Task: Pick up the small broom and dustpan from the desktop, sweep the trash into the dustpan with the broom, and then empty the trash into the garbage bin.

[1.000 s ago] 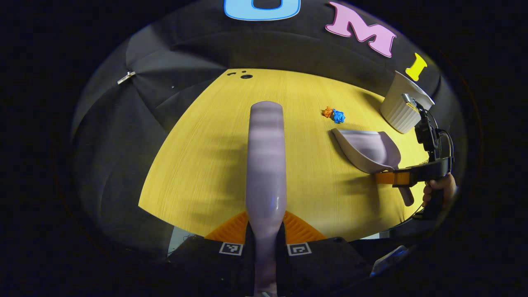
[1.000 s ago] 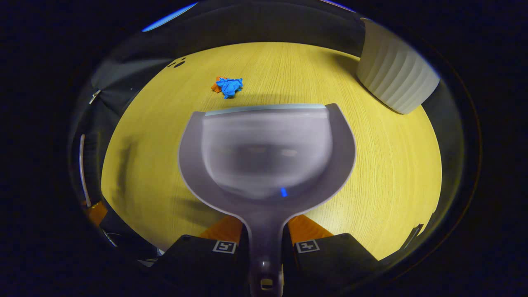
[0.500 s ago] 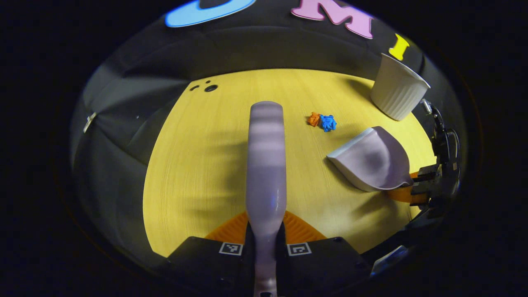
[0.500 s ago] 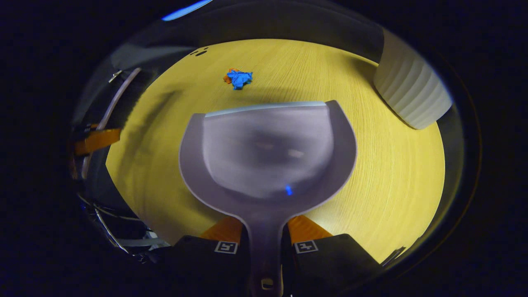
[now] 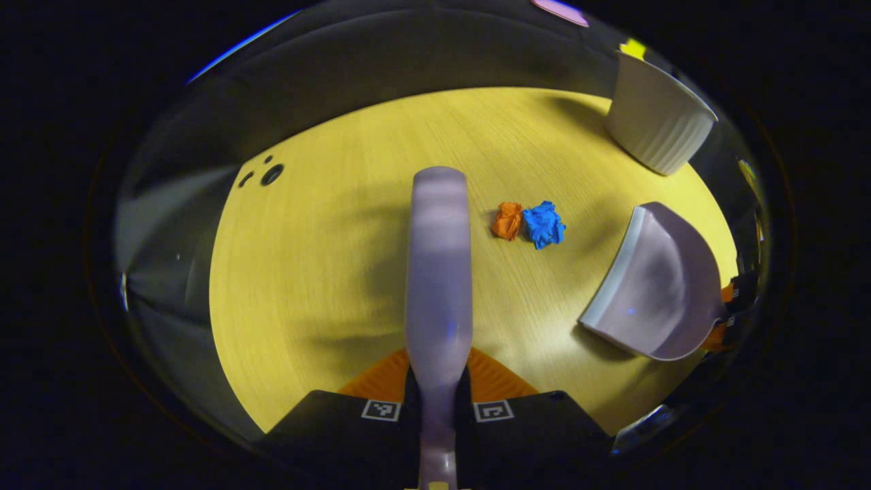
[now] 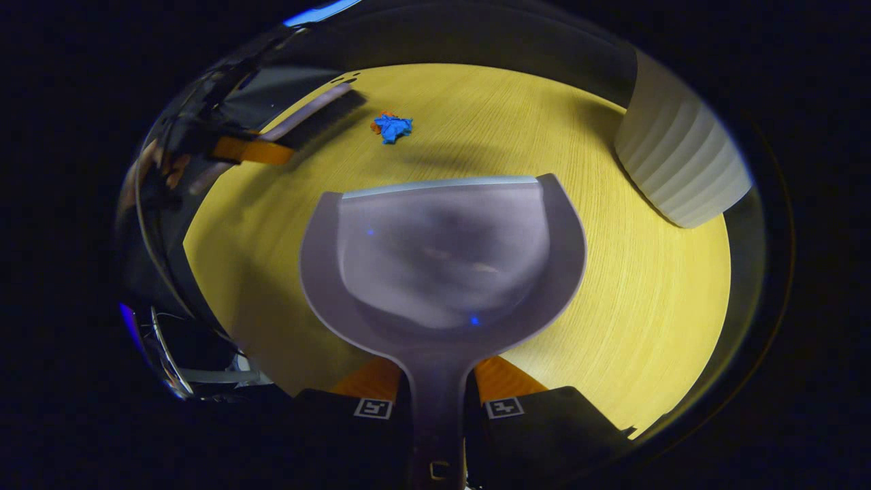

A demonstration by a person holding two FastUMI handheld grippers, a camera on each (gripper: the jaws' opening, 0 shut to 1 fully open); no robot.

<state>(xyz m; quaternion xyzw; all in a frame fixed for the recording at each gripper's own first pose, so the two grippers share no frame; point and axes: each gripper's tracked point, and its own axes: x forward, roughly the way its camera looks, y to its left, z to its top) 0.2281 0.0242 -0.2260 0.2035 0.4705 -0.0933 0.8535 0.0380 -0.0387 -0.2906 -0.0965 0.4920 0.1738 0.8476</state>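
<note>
Fingers of the left gripper (image 5: 436, 391) are clamped on the handle of the small broom (image 5: 439, 272), which runs straight forward from between them in the left gripper view, its pale lilac back turned up to the camera and its far end reaching out over the yellow wooden table (image 5: 326, 272). Just past and to the right of that end lie two crumpled bits of trash on the table, an orange scrap (image 5: 506, 220) and a blue scrap (image 5: 544, 224), touching or nearly touching each other. Farther right in the same view the dustpan (image 5: 663, 286) is tipped, its open lip turned toward the scraps but apart from them, with orange parts of the other gripper at its handle end near the edge. A white ribbed garbage bin (image 5: 653, 122) stands upright at the far right corner of the table, well apart from the trash. In the right gripper view, the fingers of the right gripper (image 6: 436, 398) are closed on the dustpan's handle, and the pan (image 6: 442, 258) spreads wide ahead of them, its straight front lip facing the scraps (image 6: 391, 126), which lie beyond it with bare table between. At the upper left of that view the broom's dark bristles (image 6: 320, 119) hang near the trash, next to the left gripper's orange finger (image 6: 252, 151). The bin (image 6: 680, 170) sits to the right of the pan.
</note>
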